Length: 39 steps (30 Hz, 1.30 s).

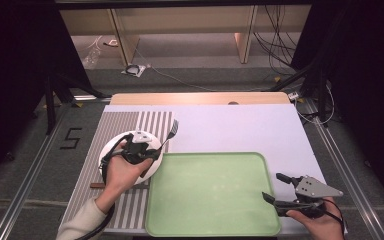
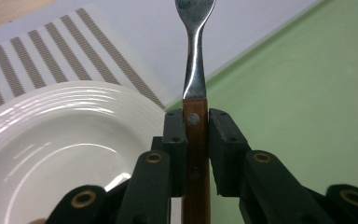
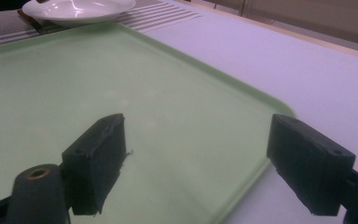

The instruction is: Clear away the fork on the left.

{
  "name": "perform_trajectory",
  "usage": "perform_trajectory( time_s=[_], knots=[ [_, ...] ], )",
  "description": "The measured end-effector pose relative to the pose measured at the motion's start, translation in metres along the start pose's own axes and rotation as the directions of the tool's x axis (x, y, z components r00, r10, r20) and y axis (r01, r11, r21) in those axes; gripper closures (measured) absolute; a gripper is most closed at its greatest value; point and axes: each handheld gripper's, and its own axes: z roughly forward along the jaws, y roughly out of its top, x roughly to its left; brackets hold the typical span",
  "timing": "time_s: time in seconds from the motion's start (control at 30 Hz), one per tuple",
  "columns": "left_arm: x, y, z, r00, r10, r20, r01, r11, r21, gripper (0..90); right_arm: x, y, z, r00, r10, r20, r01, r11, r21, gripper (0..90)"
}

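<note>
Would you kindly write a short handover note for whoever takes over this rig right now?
Left gripper: shut on the fork by its wooden handle, held above the plate's edge, tines pointing to the far side of the table.
Right gripper: open, holding nothing, over the tray's near right corner.
Things: the white plate sits on the striped mat, left of the green tray; the tray holds nothing.
Done: fork picked up.
Left: the fork is not yet set down; it seems bound for the tray, and the plate may follow.
</note>
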Motion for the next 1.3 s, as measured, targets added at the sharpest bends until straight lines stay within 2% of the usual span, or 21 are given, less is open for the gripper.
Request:
perform_trajectory(
  time_s=[0.1, 0.27, 0.5, 0.93, 1.3],
  knots=[
    [-0.009, -0.005, 0.0, 1.0, 0.005, 0.004, -0.005, 0.9999, 0.009, 77.2, 0.0, 0.0, 0.0, 1.0, -0.001, 0.001, 0.001, 1.0, -0.002, 20.7],
    [-0.022, -0.016, 0.001, 0.9992, -0.008, 0.04, 0.006, 0.9988, 0.049, 77.2, 0.0, 0.0, 0.0, 1.0, 0.0, -0.001, 0.0, 1.0, -0.002, 20.6],
    [-0.041, -0.029, 0.007, 0.9968, -0.005, 0.08, -0.003, 0.9955, 0.095, 77.1, 0.001, 0.001, -0.001, 1.0, -0.005, 0.003, 0.005, 1.0, 0.006, 20.6],
    [-0.055, -0.039, 0.013, 0.9955, 0.016, 0.093, -0.03, 0.9881, 0.151, 77.1, 0.001, 0.0, 0.0, 1.0, -0.002, -0.005, 0.002, 1.0, -0.001, 20.7],
    [-0.061, -0.047, 0.014, 0.9954, 0.033, 0.09, -0.049, 0.9818, 0.184, 77.1, 0.001, 0.0, 0.0, 1.0, 0.0, -0.004, 0.0, 1.0, 0.004, 20.7]
  ],
)
